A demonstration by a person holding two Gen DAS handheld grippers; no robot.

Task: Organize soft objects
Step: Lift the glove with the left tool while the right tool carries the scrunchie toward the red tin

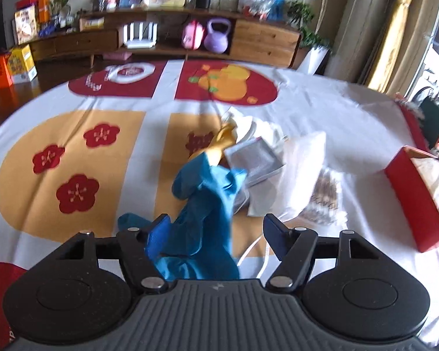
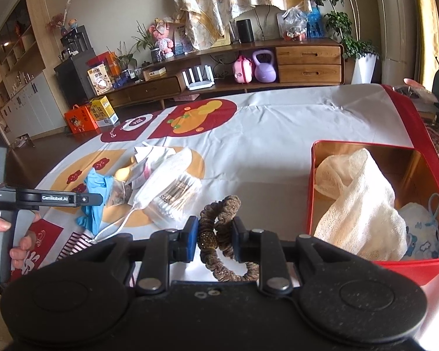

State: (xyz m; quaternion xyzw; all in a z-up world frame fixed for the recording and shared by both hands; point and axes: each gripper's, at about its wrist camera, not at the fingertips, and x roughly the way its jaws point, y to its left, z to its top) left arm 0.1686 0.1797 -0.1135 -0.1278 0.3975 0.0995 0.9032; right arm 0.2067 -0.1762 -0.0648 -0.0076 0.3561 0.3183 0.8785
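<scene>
A blue glove (image 1: pixel 202 204) hangs crumpled between the jaws of my left gripper (image 1: pixel 216 225), which stand wide apart; it leans on the left pad and is clear of the right one. It trails down onto a pile with a yellow glove (image 1: pixel 222 140) and a white mask (image 1: pixel 301 161). My right gripper (image 2: pixel 215 231) is shut on a brown glittery scrunchie (image 2: pixel 219 204), held above the tablecloth just left of the red box (image 2: pixel 316 175). The right wrist view shows the blue glove (image 2: pixel 95 187) under the left gripper's tip.
The red box (image 1: pixel 409 201) holds a cream gauze cloth (image 2: pixel 357 199) and a small printed pouch (image 2: pixel 421 234). A pack of cotton swabs (image 2: pixel 172 196) and paper packets lie in the pile. A hand (image 2: pixel 0 225) holds the left gripper. A patterned tablecloth (image 1: pixel 73 102) covers the table.
</scene>
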